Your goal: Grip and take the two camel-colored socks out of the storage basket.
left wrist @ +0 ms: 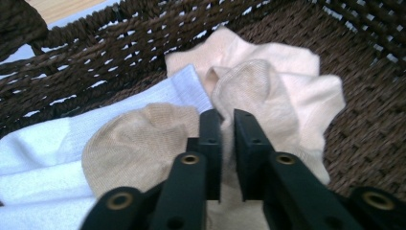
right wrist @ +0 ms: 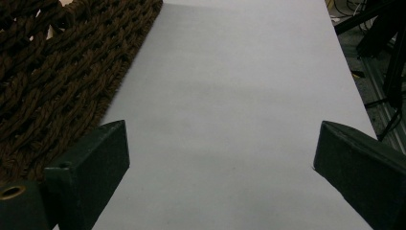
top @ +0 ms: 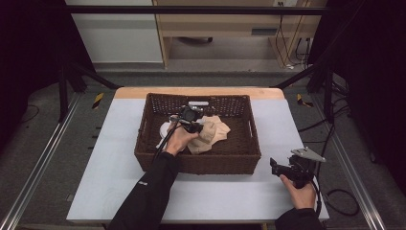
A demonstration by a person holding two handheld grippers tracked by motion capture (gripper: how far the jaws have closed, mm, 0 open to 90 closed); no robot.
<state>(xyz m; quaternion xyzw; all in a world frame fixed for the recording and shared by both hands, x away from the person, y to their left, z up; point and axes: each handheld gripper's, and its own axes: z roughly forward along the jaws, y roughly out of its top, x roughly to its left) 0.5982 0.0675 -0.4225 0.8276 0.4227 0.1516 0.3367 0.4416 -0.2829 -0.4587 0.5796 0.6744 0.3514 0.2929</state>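
Landmark: brown wicker basket (top: pixel 197 163), standing on the grey worktop (top: pixel 105 163).

Item 1: beige sock (left wrist: pixel 268 96), crumpled, lying inside the basket near its middle, partly over a white sock (left wrist: pixel 43 158). The white sock is cut off at the left edge of the left gripper view, and in the high view it is mostly hidden behind the left hand.

Item 2: left hand-held gripper (left wrist: pixel 228 120), inside the basket, its 2 jaws drawn nearly together and pinching a fold of the beige sock. How much fabric sits in the narrow gap is hard to make out. In the high view its tips (top: pixel 195 125) are masked by its own body.

Item 3: right hand-held gripper (right wrist: pixel 220 158), outside the basket, just off its right front corner, over bare worktop. Jaws stand wide apart with nothing between them. Its tips are dark and small in the high view (top: pixel 274 165).
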